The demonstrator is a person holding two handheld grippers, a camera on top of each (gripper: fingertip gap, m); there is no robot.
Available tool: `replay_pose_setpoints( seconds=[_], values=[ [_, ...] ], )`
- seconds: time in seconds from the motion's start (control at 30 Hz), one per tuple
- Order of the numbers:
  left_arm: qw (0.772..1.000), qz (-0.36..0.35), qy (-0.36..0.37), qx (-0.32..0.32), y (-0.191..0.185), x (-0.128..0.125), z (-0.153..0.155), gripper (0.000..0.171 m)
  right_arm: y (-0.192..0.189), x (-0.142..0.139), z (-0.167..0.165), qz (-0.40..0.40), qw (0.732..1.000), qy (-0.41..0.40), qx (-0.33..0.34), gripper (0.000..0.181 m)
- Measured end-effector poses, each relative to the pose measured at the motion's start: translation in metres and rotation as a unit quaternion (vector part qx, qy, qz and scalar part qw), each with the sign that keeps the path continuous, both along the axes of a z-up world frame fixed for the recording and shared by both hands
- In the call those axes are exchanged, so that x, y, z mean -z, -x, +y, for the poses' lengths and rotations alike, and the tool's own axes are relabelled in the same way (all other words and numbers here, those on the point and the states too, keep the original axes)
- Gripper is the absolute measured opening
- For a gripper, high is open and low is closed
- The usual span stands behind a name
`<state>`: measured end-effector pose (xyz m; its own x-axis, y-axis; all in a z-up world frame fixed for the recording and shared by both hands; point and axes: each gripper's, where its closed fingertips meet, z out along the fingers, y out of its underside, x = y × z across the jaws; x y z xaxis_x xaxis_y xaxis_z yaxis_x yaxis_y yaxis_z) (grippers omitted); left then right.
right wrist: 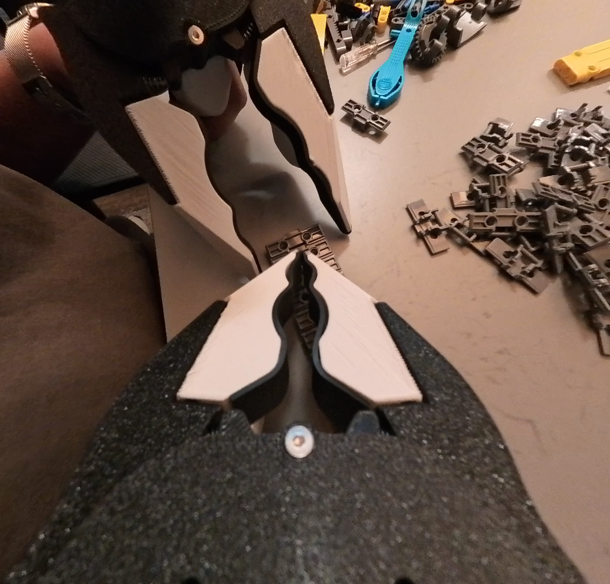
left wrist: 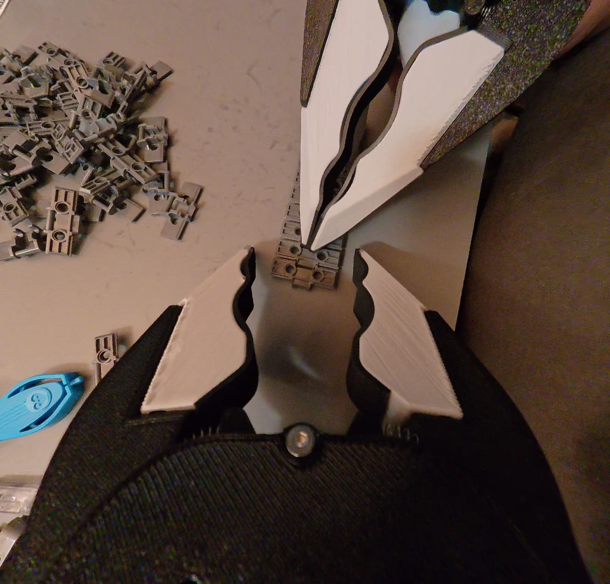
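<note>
Left wrist view: the left tool has its white, wavy-edged fingers spread wide apart, holding nothing, poised just short of the near end of a strip of joined grey plastic track links that lies flat on the beige table. The right tool reaches in from above with its fingers drawn together, tips pressing on the strip; whether they pinch a link or only touch it I cannot tell. To the left, well apart from both tools, sits a loose heap of grey plastic track links. One single grey link lies beside the left tool's black body, and a bright blue plastic brick separator lies near the left edge.

Right wrist view: the right tool shows its fingers nearly closed, with the linked strip running underneath and between them. The left tool comes from the upper left, fingers apart, straddling the strip's far end. The grey heap lies to the right, a lone link beyond it, then the blue separator, a clear-handled screwdriver, and a mixed pile of yellow and black plastic parts.
</note>
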<state>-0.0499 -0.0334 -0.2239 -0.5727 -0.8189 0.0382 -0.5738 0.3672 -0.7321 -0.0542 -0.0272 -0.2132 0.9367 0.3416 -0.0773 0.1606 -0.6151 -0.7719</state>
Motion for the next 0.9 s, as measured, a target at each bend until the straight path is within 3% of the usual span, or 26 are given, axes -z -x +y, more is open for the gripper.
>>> replay_pose_setpoints(
  seconds=[0.9],
  values=[
    [1.0, 0.006, -0.004, -0.004, -0.001, 0.002, 0.001, 0.057, -0.012, -0.002, -0.014, -0.01, 0.999, -0.009, 0.036, 0.0]
  ],
)
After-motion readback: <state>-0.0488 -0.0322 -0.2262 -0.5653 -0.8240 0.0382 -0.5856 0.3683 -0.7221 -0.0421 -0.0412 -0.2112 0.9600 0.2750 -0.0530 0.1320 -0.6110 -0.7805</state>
